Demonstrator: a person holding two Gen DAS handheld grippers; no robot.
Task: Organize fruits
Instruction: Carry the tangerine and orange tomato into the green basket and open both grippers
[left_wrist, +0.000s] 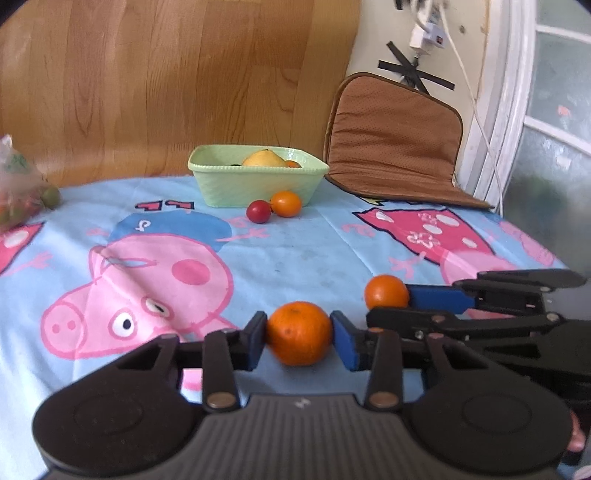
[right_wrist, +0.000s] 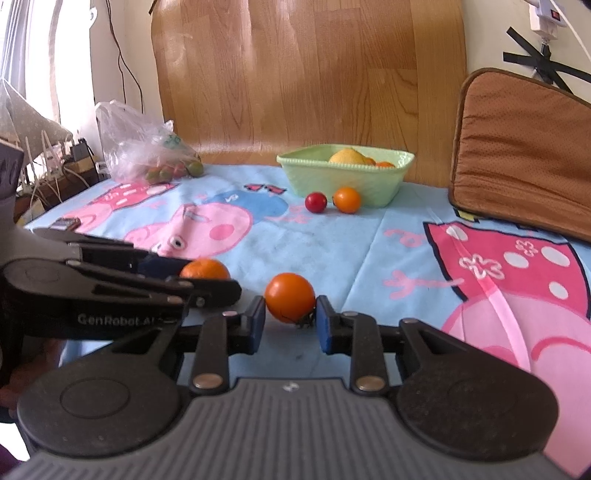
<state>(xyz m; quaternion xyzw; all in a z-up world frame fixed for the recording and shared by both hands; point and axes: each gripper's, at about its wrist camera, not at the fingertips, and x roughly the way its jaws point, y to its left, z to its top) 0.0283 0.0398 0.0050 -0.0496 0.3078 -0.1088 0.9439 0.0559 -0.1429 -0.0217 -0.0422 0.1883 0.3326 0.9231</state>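
My left gripper (left_wrist: 299, 332) is shut on an orange mandarin (left_wrist: 299, 333), low over the cartoon tablecloth. My right gripper (right_wrist: 290, 317) is shut on an orange tomato (right_wrist: 290, 297) with its stem down; this gripper also shows in the left wrist view (left_wrist: 406, 295), just right of the left one. The left gripper and its mandarin (right_wrist: 205, 268) show at the left of the right wrist view. A pale green basket (left_wrist: 255, 184) (right_wrist: 343, 181) at the far side holds a yellow fruit (left_wrist: 263, 158) and something orange. A red tomato (left_wrist: 259, 211) (right_wrist: 316, 202) and an orange tomato (left_wrist: 285, 203) (right_wrist: 347, 199) lie in front of it.
A clear plastic bag of small green and red fruits (right_wrist: 147, 151) (left_wrist: 14, 184) lies at the far left. A brown cushion (left_wrist: 399, 144) (right_wrist: 524, 155) leans at the far right. A wooden board (left_wrist: 166, 85) stands behind the table. Cables (right_wrist: 44, 173) lie past the left edge.
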